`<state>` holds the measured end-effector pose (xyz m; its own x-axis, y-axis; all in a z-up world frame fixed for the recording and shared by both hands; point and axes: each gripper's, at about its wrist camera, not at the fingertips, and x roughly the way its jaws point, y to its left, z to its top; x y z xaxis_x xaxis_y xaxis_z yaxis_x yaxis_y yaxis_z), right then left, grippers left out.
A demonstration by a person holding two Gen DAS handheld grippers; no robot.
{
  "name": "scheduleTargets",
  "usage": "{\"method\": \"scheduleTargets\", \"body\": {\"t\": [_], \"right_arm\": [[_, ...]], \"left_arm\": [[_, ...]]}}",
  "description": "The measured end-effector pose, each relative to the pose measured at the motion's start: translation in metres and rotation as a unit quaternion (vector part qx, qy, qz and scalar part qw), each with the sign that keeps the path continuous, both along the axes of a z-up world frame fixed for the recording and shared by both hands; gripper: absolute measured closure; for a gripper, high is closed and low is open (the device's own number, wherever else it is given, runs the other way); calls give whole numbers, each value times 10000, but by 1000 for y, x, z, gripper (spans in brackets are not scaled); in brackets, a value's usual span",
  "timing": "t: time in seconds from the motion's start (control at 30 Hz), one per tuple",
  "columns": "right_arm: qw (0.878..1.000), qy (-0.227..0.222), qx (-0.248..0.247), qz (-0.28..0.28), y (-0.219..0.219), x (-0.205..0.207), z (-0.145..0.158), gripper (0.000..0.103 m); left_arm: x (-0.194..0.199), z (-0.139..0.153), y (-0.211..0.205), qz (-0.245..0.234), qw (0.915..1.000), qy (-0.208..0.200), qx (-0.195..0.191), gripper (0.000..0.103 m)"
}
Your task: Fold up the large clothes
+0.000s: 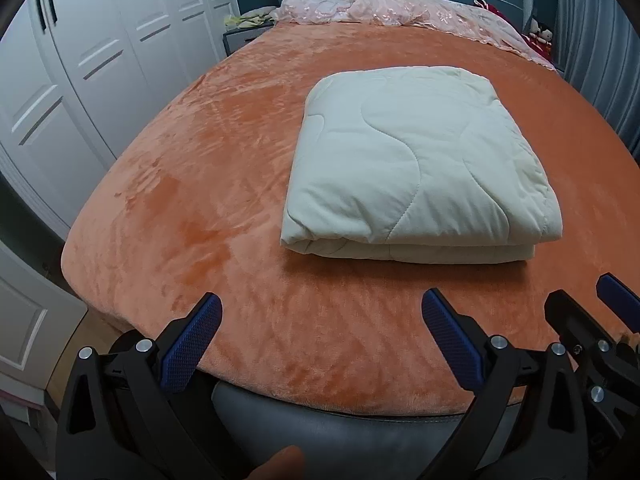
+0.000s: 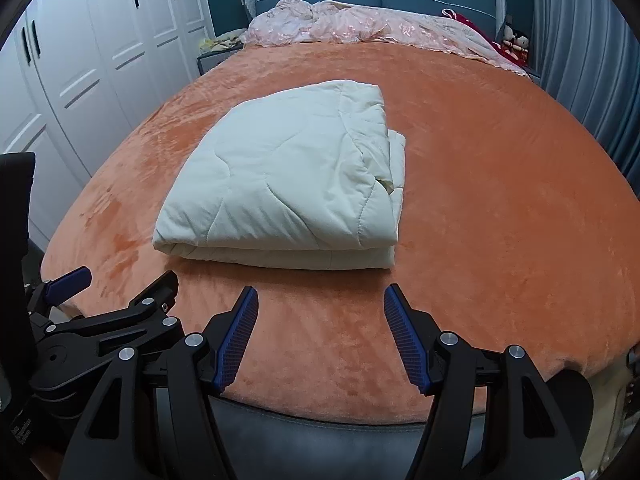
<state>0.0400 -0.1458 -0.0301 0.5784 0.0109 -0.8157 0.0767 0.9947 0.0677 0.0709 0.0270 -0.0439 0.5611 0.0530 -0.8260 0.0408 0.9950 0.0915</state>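
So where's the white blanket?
The folded white blanket lies on the orange bed cover, just ahead of both open grippers, left of centre in the right view.

A cream-white quilted comforter [image 1: 416, 160] lies folded into a thick, roughly square bundle on the orange plush bed cover [image 1: 192, 208], wavy stitching on top, stacked layers showing along its near edge, loose folds at its right side.

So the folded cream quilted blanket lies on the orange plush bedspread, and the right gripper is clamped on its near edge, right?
Not clamped. In the right wrist view the right gripper is open and empty, short of the folded cream quilted blanket, which does lie on the orange plush bedspread.
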Motion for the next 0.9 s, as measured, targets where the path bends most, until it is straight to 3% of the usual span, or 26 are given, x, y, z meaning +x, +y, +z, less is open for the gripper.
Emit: {"method": "scheduleTargets", "body": {"t": [0.9], "right_arm": [[9993, -288, -53, -235, -5, -38, 10, 39]], "left_arm": [[-32, 10, -7, -55, 9994, -337, 48, 6]]}}
